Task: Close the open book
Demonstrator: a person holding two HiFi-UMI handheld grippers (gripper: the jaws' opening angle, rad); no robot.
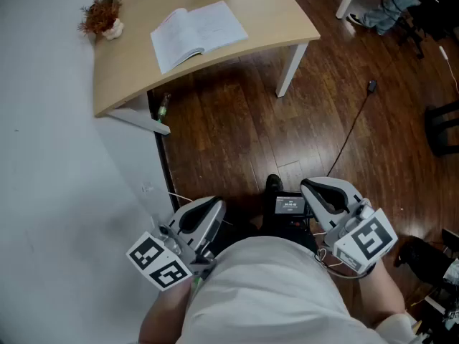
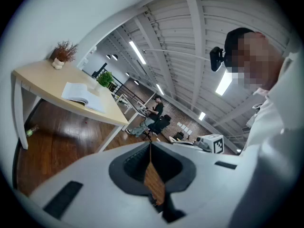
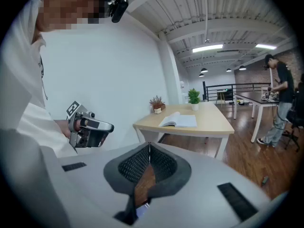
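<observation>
The open book (image 1: 197, 33) lies flat, pages up, on the light wooden table (image 1: 272, 13) at the top of the head view. It also shows as the book (image 2: 83, 95) in the left gripper view and the book (image 3: 179, 121) in the right gripper view. Both grippers are held low against the person's body, far from the table. My left gripper (image 1: 204, 213) is shut with nothing in it, jaws meeting at the tip (image 2: 150, 144). My right gripper (image 1: 326, 192) is likewise shut and empty (image 3: 149, 146). The left gripper (image 3: 88, 129) is visible from the right one.
A dried plant in a white pot (image 1: 100, 16) stands at the table's left corner, and a green potted plant (image 3: 193, 98) at its far end. A bottle (image 1: 163, 106) lies on the floor under the table. A black cable (image 1: 358, 120) crosses the wooden floor. Another person (image 3: 280, 99) stands at a far desk.
</observation>
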